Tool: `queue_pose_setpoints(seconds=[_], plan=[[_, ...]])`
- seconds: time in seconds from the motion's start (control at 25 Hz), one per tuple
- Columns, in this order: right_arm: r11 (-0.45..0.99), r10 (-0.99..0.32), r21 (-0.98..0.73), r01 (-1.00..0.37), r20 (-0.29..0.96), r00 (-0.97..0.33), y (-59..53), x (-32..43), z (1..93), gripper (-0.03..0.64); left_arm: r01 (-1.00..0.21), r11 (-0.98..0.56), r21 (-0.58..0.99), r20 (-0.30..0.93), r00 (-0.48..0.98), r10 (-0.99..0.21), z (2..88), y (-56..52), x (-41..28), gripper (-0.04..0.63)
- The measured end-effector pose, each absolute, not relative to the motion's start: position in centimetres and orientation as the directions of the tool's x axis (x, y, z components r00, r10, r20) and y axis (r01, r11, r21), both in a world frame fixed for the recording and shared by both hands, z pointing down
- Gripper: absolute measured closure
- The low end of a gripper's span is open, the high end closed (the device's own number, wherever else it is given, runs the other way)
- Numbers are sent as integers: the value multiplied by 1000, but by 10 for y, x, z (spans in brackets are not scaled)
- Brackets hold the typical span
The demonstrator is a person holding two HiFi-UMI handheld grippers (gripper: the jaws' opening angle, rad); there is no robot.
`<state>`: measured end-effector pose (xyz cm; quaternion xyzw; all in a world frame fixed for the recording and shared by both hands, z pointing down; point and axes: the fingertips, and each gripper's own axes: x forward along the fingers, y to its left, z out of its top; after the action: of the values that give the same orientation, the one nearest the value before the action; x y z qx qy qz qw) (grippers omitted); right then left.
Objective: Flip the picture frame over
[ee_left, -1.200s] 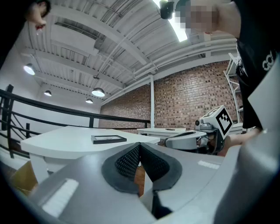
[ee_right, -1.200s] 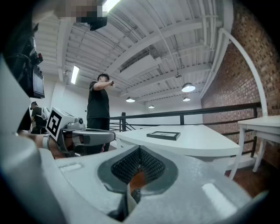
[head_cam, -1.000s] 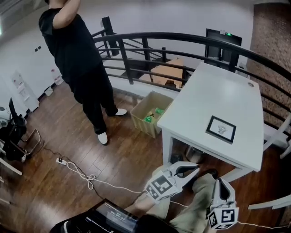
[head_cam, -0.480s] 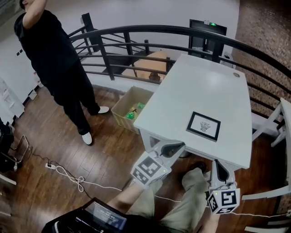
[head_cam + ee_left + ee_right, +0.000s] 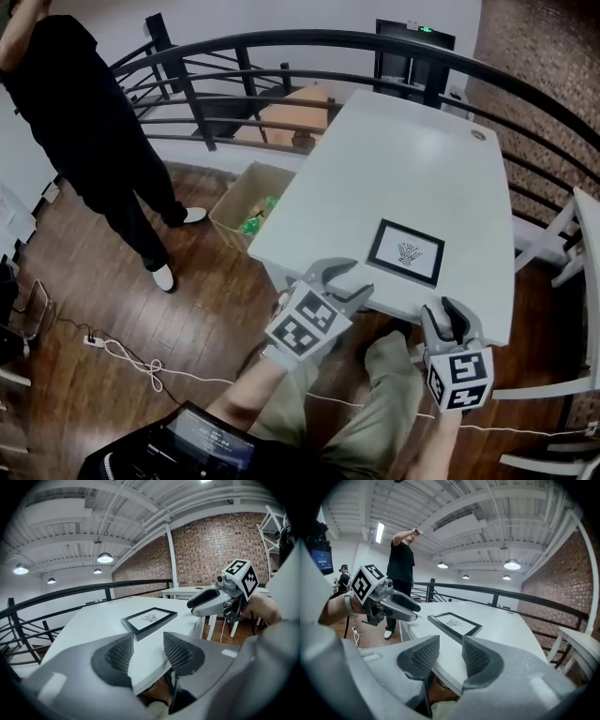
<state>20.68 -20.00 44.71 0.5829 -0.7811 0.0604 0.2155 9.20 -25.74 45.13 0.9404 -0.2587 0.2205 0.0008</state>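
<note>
Jaws on both my grippers: opening, pads apart, nothing between them on either side; through each gap only the near edge of the bench (image 5: 403, 150) shows

Left gripper (image 5: 349, 281): just off the bench's near edge, toward its left corner, pointing across the bench top

Right gripper (image 5: 446, 317): just off the same edge, toward the right corner, pointing the same way

Picture frame (image 5: 406, 251): lies flat on the bench, close to the near edge, picture side up. Black border, white sheet with a small dark drawing. It sits beyond both grippers, roughly between their lines, and is touched by neither

Cardboard box (image 5: 246, 199): on the wooden floor beside the bench's left side, green items inside

Person in black (image 5: 80, 122): standing farther left of the bench, past the box

Black railing (image 5: 309, 42): curves round the far side of the bench
</note>
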Motion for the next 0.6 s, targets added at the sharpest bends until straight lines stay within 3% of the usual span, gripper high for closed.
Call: queue_pose_setpoints(seconds=[0.16,0.36,0.48,0.6], plan=[[311,-846,152,-938,493,-201,-213,213,459,480,-477,-870,-122,489,734,-471,460,-268,97,357],[335,-781,132,-933,592,-197,-221,216,468,472,-442,-890,-113,599,684,-416,469,-269,101,365],[363,-755,124,-924,621,-213,-224,215,468,459,-414,-901,-131,615,679,-401,467,-272,104,325],[378,-738,128,-917,639,-215,-229,216,470,457,-394,-912,-114,626,685,-374,470,-276,110,325]])
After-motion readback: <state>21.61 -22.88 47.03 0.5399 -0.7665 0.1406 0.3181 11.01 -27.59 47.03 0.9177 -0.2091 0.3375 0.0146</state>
